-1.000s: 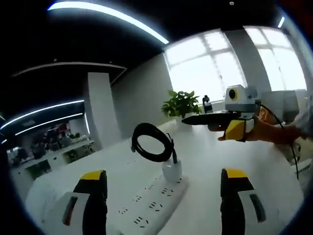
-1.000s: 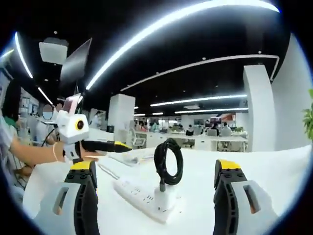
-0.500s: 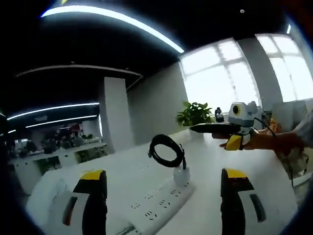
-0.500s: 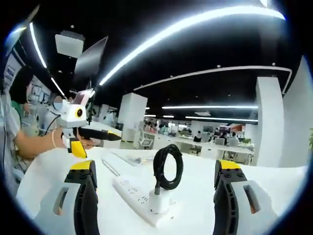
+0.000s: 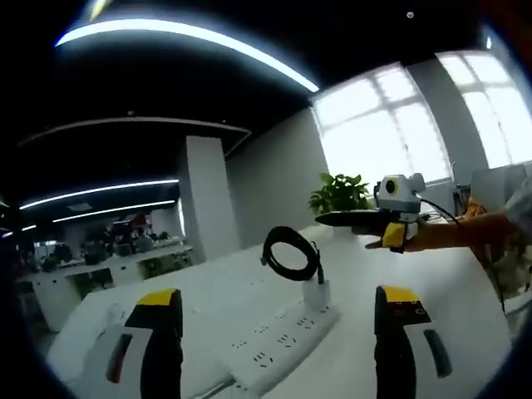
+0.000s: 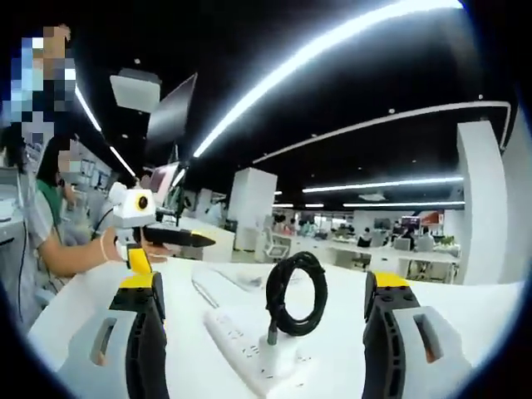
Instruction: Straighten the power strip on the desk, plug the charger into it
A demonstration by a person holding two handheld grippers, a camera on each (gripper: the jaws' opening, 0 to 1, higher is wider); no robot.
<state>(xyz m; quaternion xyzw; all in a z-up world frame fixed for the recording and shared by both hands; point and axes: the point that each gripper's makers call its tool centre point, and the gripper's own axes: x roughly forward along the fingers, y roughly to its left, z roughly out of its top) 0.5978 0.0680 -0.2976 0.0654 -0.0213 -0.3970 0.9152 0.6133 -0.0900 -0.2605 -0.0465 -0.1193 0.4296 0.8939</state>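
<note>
A white power strip (image 5: pixel 274 342) lies on the white desk (image 5: pixel 449 332), running away to the right between my left gripper's (image 5: pixel 278 298) jaws. A white charger (image 5: pixel 316 293) stands plugged into its far end, with a black coiled cable (image 5: pixel 291 253) rising from it. My left gripper is open and empty, short of the strip. In the right gripper view the power strip (image 6: pixel 248 342) lies ahead with the charger (image 6: pixel 278 356) and coiled cable (image 6: pixel 295 291) upright on it. My right gripper (image 6: pixel 263 283) is open and empty. Each gripper appears in the other's view, hand-held above the desk: the right gripper (image 5: pixel 332 219) and the left gripper (image 6: pixel 195 240).
A potted plant (image 5: pixel 341 193) stands at the desk's far edge under bright windows (image 5: pixel 391 125). A person's arm (image 5: pixel 465 237) reaches in from the right. A monitor (image 6: pixel 170 108) hangs up left, and a thin grey object (image 6: pixel 204 293) lies on the desk behind the strip.
Both views have shifted as the hands moved; the strip and charger look slightly farther off. The charger stays plugged in. Both grippers remain open.
</note>
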